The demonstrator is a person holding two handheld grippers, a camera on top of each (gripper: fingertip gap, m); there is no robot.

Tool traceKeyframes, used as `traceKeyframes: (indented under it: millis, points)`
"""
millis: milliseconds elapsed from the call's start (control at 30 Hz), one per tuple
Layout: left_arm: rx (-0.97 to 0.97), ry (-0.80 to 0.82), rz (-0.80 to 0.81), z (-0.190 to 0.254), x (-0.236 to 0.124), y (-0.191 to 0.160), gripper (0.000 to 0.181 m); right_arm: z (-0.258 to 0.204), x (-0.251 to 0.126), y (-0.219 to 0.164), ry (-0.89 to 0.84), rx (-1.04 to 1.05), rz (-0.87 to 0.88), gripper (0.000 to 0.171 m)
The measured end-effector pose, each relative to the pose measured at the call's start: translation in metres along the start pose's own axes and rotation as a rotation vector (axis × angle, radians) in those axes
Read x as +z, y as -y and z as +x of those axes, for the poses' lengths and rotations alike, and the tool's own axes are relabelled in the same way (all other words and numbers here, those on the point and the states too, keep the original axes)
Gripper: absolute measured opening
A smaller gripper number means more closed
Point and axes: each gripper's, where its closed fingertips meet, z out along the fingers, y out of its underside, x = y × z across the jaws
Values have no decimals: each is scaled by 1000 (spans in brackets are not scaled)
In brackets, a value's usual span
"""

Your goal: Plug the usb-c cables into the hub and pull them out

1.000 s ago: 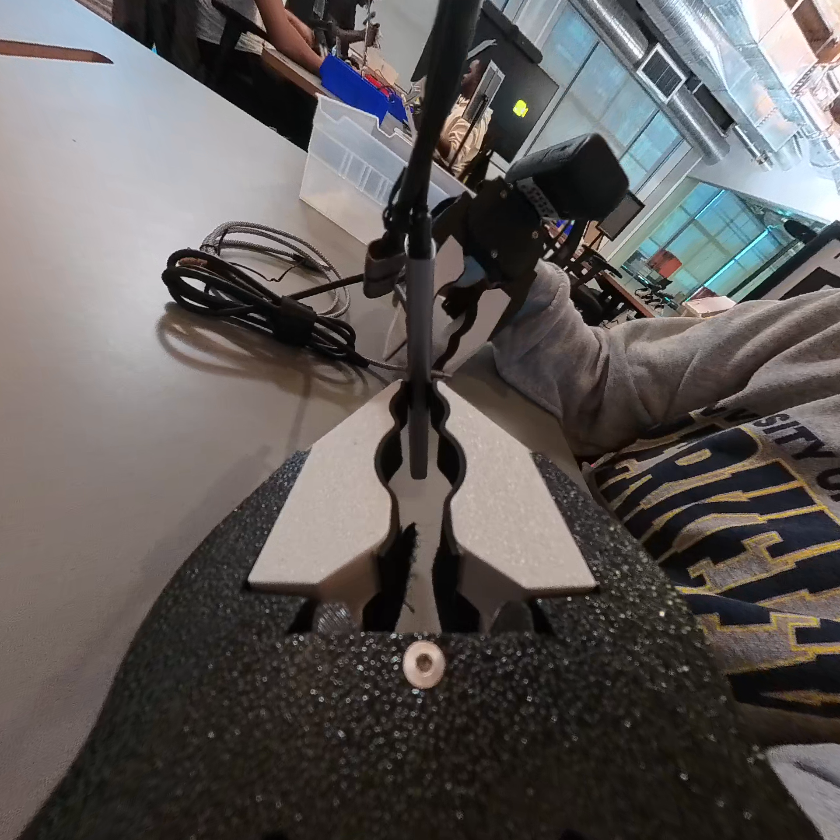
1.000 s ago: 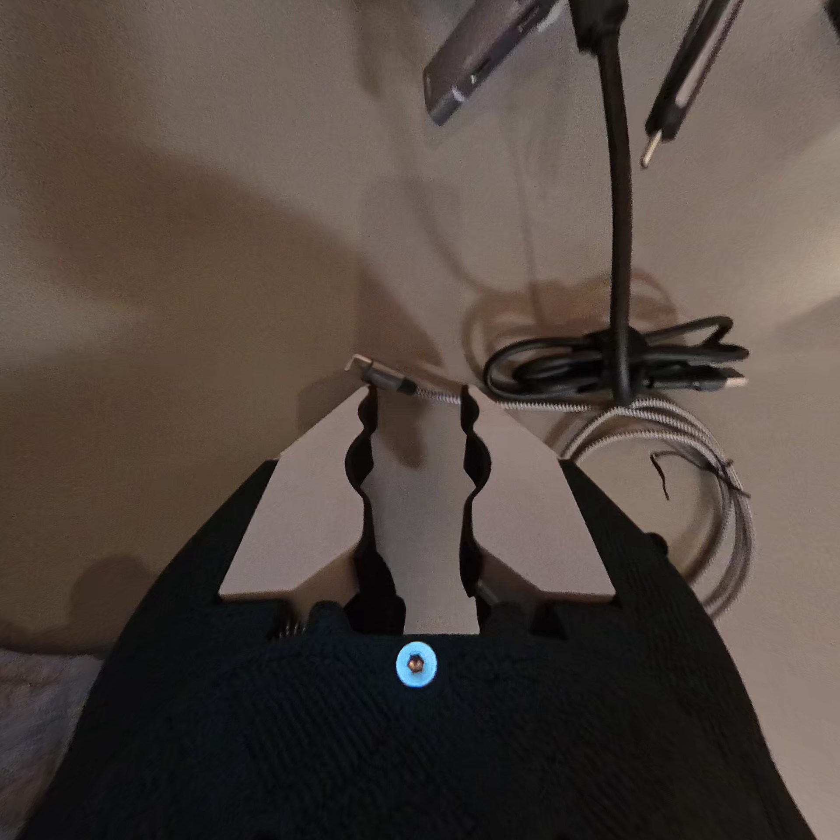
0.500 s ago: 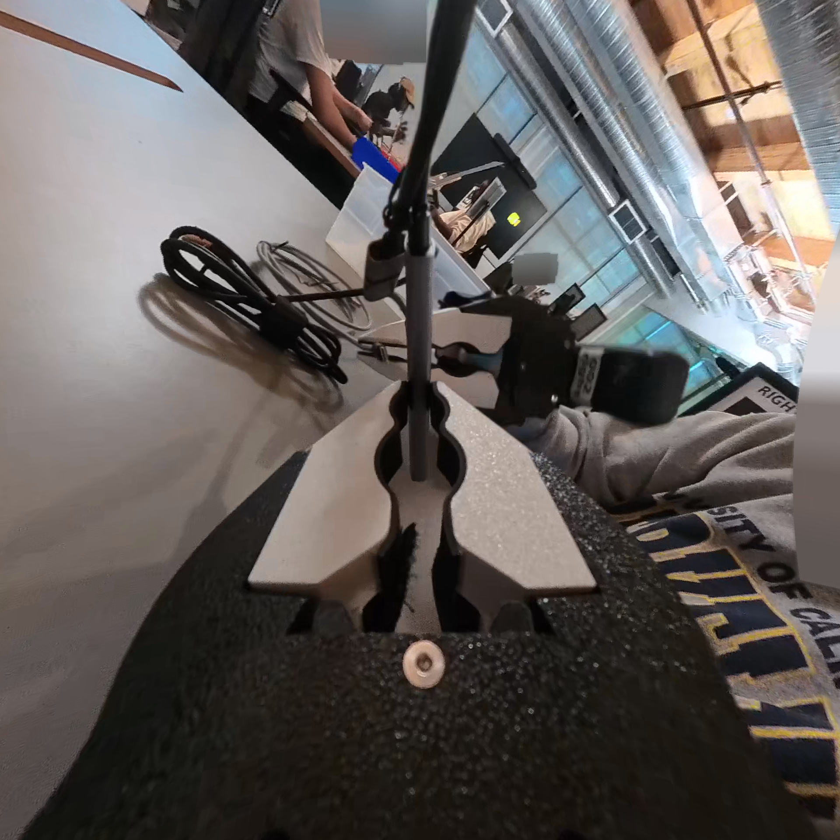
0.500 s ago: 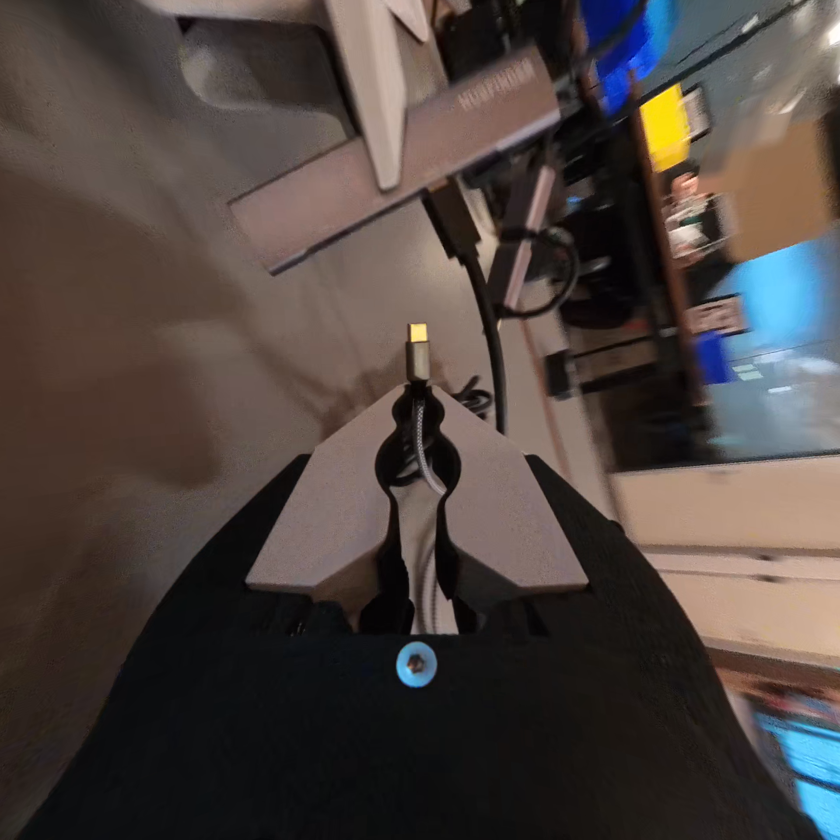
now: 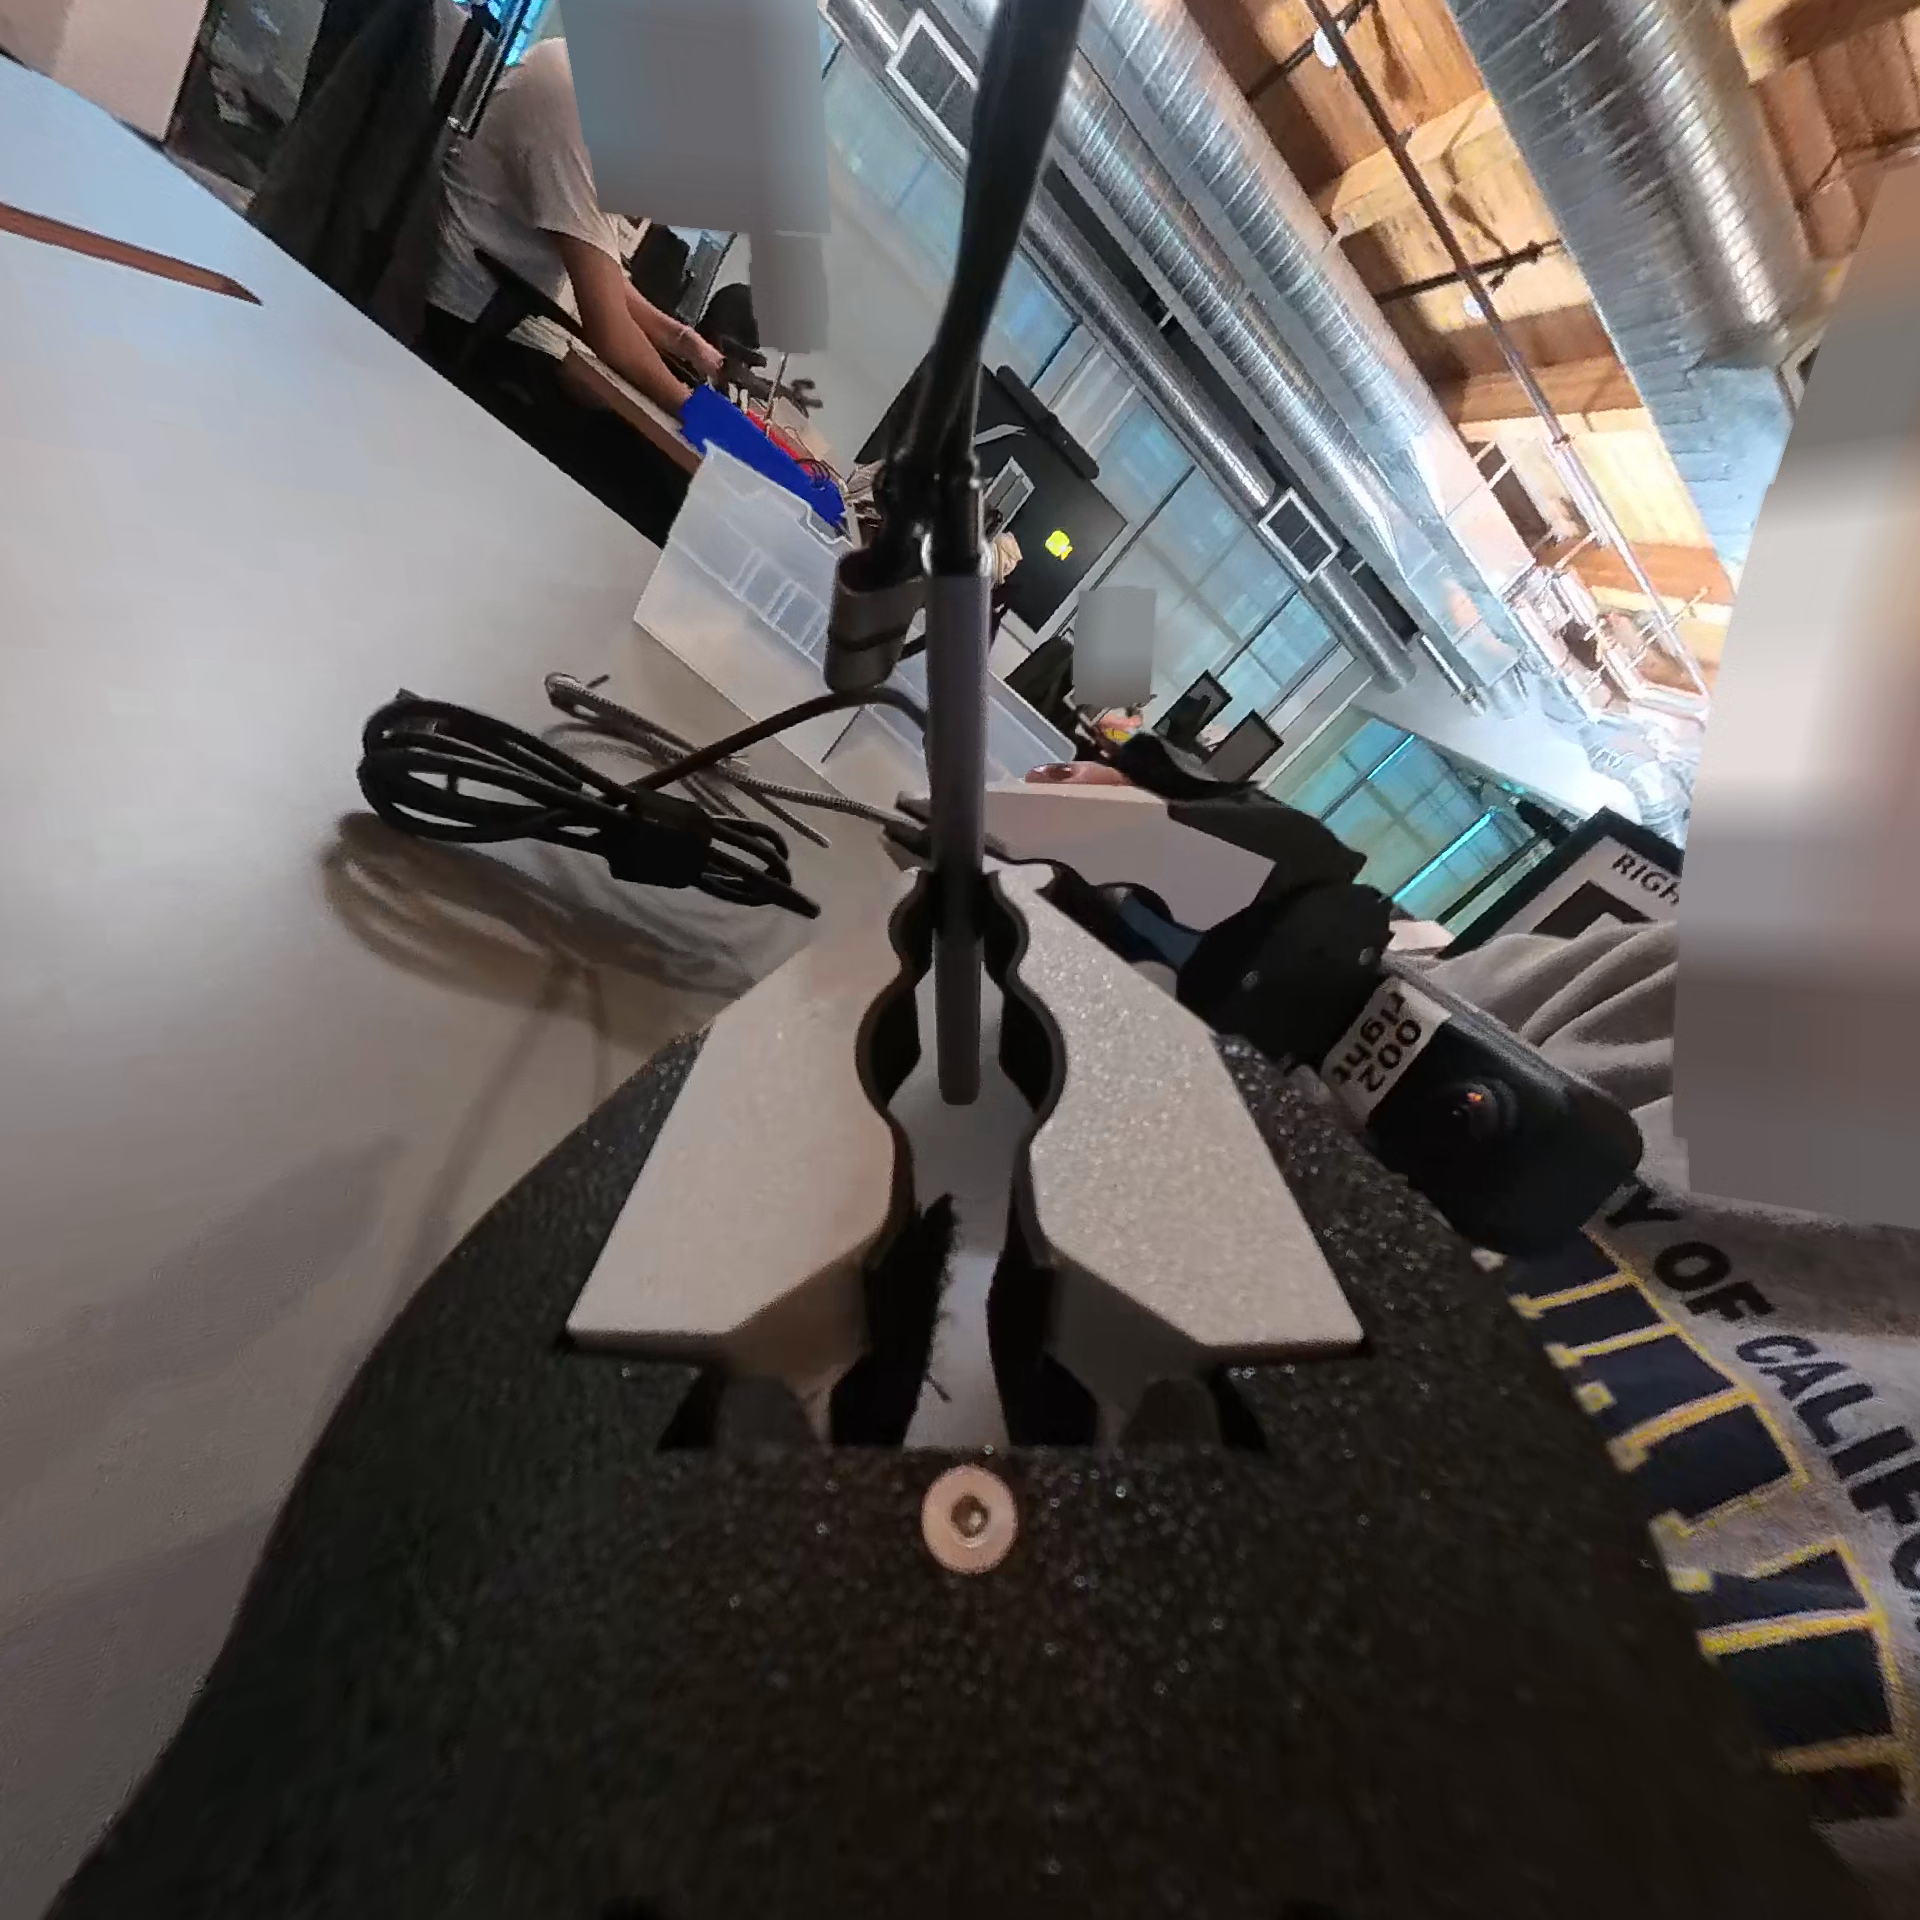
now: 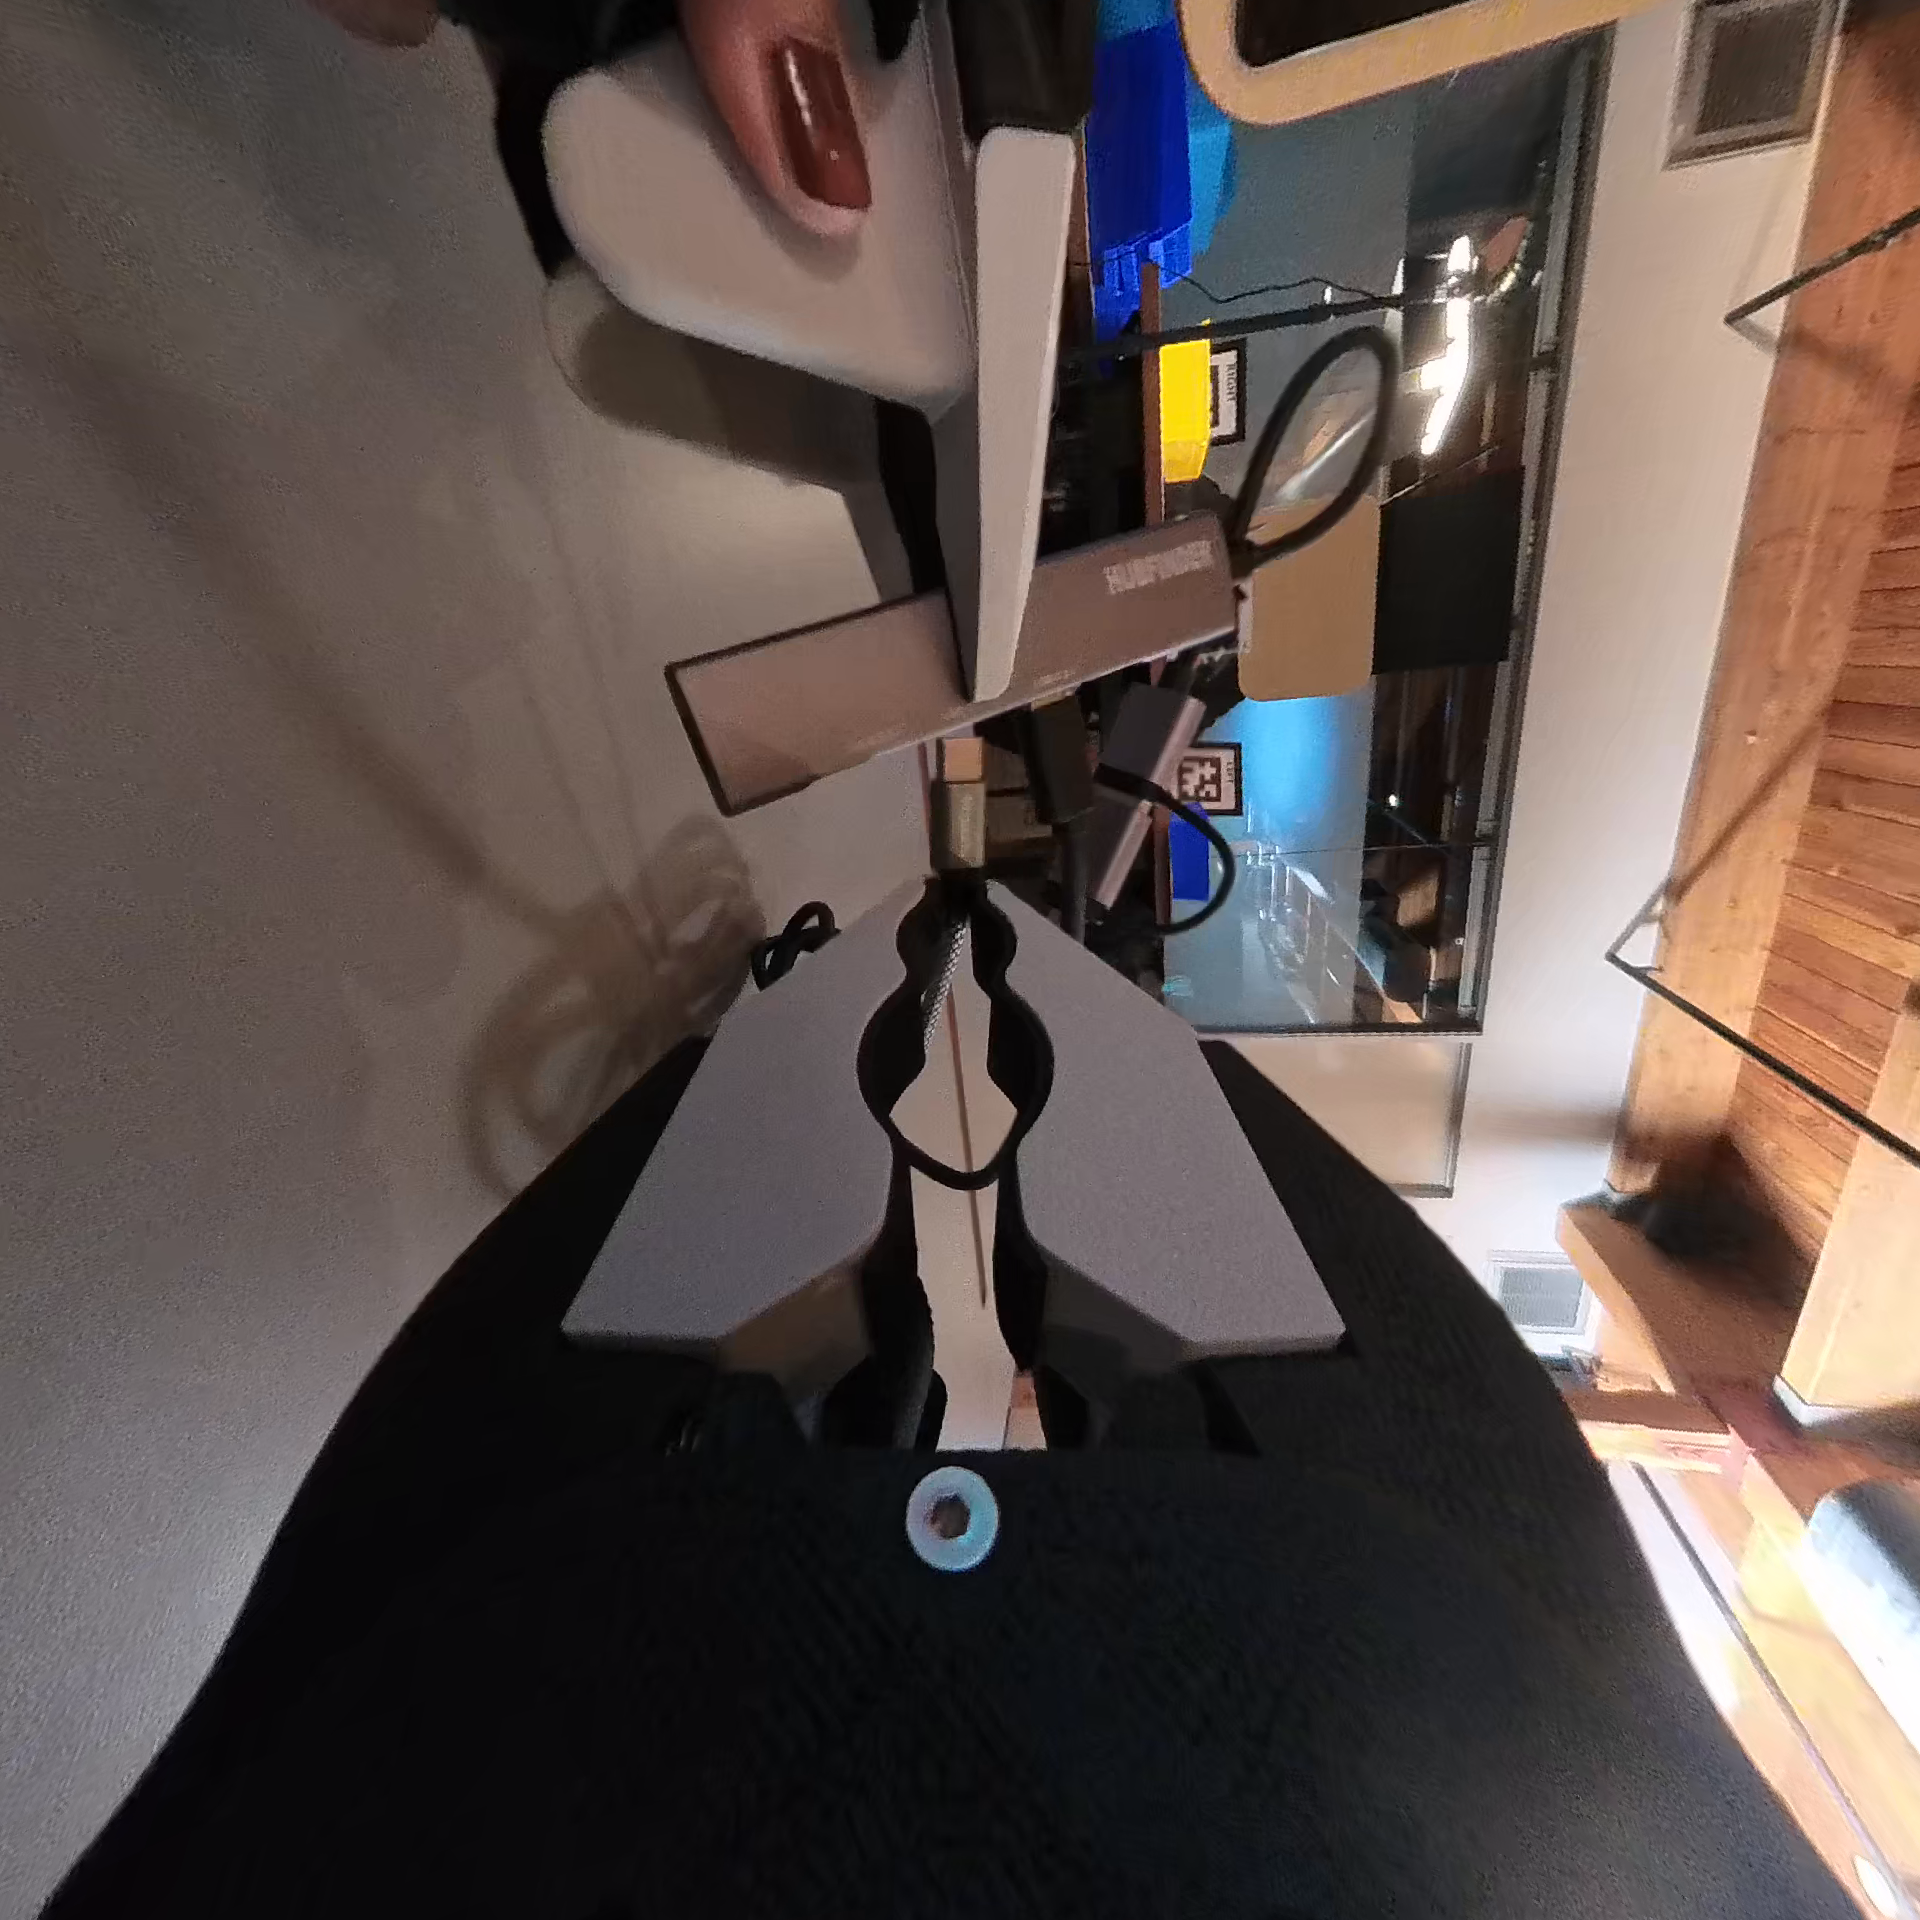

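My left gripper is shut on the grey hub, held edge-on above the table; the hub's own black cable runs up from its top. In the right wrist view the hub shows as a flat grey bar clamped by the left gripper's fingers. My right gripper is shut on the braided usb-c cable, and its gold plug points up at the hub's lower edge, touching or almost touching a port. A black cable is plugged in beside it.
A coiled black cable bundle and the rest of the braided cable lie on the grey table. A clear plastic bin stands beyond them. The holder's grey sleeve is at the right. People work at a far table. My two grippers' fingertips are within a few centimetres of each other.
My right gripper shut on the braided cable's plug end on the table, lifted it and brought the plug up to the hub's edge. My left gripper tilted, still holding the hub.
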Motion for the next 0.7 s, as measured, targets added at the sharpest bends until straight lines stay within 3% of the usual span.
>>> traceKeyframes:
  millis: [300, 700]
  points:
    - [155, 38, -51, 2, 7, -6, 7, 0, -2, -6, -12, -75, -14, 3]
    - [146, 61, -73, -2, 9, -9, 7, -2, -3, -7, -31, -147, 4, 3]
